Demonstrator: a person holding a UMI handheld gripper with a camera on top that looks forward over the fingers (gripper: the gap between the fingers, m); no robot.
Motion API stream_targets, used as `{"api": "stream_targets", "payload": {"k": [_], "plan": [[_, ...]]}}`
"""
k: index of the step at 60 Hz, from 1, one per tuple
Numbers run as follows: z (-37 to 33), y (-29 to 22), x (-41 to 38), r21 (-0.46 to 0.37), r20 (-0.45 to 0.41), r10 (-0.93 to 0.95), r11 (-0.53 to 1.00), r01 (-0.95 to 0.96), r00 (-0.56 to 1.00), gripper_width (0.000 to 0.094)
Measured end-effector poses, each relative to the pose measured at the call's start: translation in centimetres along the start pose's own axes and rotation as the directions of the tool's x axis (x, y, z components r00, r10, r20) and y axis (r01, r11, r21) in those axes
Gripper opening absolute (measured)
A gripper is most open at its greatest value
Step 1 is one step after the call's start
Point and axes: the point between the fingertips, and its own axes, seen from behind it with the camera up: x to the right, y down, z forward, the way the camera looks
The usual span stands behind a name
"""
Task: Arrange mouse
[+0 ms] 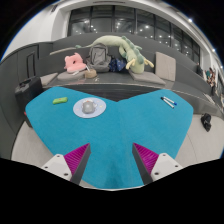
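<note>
Far ahead on the teal surface [120, 135], well beyond the fingertips, sits the mouse [89, 106], a small grey one resting on a round pale pad [86, 111], a little left of the centre line. So the job looks barely begun by my reading: the mouse lies on its own support, nothing has hold of it, and the whole reach, grasp and placing are left to do. The tongs [112, 158] hang at the near edge, spread wide and carrying nothing, pink pads [78, 156] facing each other across bare teal. A green item [59, 100] lies left of the mouse, and a blue pen-like thing [168, 101] lies off to the right. Plush toys [105, 55] are heaped at the far side, beyond the surface. Where the mouse should end up, I cannot tell from this view.
</note>
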Motion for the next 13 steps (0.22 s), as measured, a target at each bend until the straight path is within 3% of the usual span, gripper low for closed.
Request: {"api": "stream_targets", "payload": {"k": [13], "plan": [[-0.69,0.35,0.41,0.0,-0.004,0.0,1.0,0.0,1.0,0.0857]]}}
